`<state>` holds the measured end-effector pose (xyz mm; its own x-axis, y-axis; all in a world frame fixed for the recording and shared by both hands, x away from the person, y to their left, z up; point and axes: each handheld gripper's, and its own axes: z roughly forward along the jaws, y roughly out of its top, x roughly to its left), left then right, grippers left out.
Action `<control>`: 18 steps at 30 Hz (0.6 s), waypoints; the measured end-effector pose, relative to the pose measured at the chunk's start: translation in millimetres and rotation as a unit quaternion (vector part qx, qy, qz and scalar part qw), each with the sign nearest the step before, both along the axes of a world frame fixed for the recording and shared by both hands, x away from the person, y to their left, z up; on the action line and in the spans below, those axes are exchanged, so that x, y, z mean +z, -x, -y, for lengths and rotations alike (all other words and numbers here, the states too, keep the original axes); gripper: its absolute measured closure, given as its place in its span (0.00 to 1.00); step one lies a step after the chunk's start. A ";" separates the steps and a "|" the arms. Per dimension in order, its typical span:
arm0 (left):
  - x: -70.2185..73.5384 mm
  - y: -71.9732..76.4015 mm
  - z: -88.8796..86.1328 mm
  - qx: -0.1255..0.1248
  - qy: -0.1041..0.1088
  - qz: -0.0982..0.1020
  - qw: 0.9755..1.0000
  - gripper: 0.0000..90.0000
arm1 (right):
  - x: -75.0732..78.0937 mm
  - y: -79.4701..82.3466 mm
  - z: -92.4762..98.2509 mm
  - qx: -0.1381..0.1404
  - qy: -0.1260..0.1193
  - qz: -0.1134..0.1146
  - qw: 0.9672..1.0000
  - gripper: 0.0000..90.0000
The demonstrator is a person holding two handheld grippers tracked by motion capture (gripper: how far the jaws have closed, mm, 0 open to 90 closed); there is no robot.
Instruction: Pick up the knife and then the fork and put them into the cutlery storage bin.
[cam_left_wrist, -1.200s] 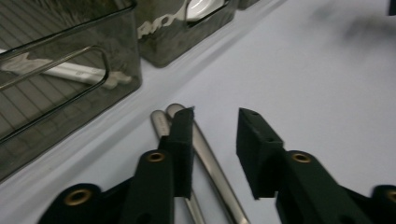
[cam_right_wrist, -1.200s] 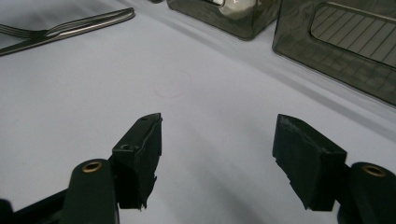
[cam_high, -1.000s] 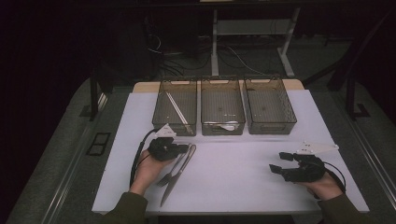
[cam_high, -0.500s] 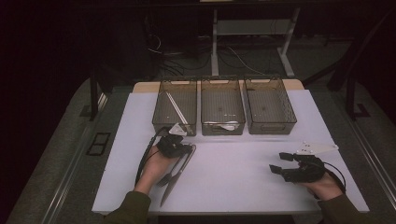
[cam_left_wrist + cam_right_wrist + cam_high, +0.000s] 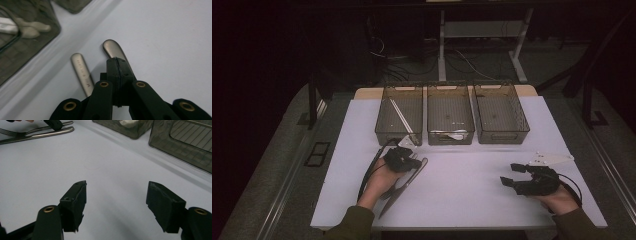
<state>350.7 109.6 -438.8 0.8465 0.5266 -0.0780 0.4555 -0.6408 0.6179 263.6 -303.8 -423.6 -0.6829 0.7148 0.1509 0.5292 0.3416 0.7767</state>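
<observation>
Moved: my left gripper point(image 5: 409, 161) has crept toward the left bin point(image 5: 399, 116).
Table point(image 5: 472, 190): three bins along its far edge.
Cutlery: two handles point(image 5: 81, 70) beside my left jaws.
Left jaws: pressed together, tip over one handle point(image 5: 113, 48).
Right gripper point(image 5: 116, 202): jaws apart, holding nothing.

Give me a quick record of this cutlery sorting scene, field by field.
surface: white table
bins: three clear bins in a row at the far edge
cutlery on table: two metal handles side by side, near the left bin
left gripper: jaws shut, over one metal handle
right gripper: jaws open, nothing between them, above bare table
</observation>
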 end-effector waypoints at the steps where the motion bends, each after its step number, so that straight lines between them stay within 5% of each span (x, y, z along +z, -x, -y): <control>1: 0.0 1.4 2.0 -0.002 0.001 -0.002 1.000 0.98 | 0.0 0.0 -0.1 0.000 0.000 0.000 1.000 0.36; 18: 2.0 18.6 25.9 -0.069 -0.005 -0.030 0.997 0.98 | -0.1 0.4 -1.3 0.002 0.001 -0.001 1.000 0.36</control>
